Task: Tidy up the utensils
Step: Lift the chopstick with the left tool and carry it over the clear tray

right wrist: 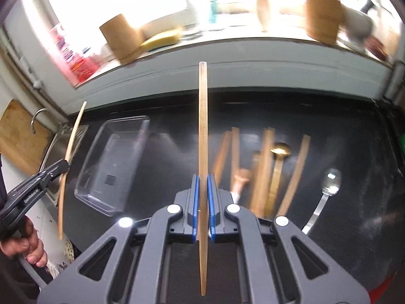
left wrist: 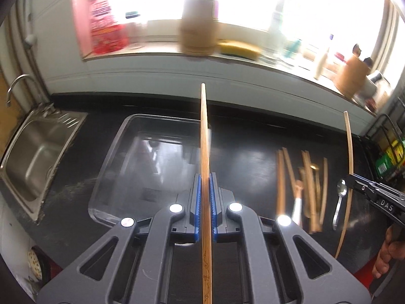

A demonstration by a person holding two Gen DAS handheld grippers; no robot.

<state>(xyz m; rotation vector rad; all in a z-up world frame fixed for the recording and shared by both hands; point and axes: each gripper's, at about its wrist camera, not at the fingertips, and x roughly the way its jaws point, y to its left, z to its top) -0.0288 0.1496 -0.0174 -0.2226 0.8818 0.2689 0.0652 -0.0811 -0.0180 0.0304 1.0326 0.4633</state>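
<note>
1. Chopsticks are in hand at both grippers: the left gripper has its blue pads pressed together on one chopstick running up the middle of the left wrist view, and the right gripper pinches a second chopstick the same way in the right wrist view.
2. Each stick is held partway along its length, with a long end beyond the pads and the rest trailing back under the camera.
3. Judged by look, the sticks are light, thin, stiff wood or bamboo; they should not bend or crush, but a smooth round shaft can swivel or slide in a narrow pinch, so a hold near the middle seems safest.
4. A clear plastic box sits centre-left in the left view, beside the sink at far left; it is probably the destination.
5. More chopsticks in a loose pile lie right of centre in the right view, blurred, with a gold spoon among them and a steel spoon apart at lower right.
</note>
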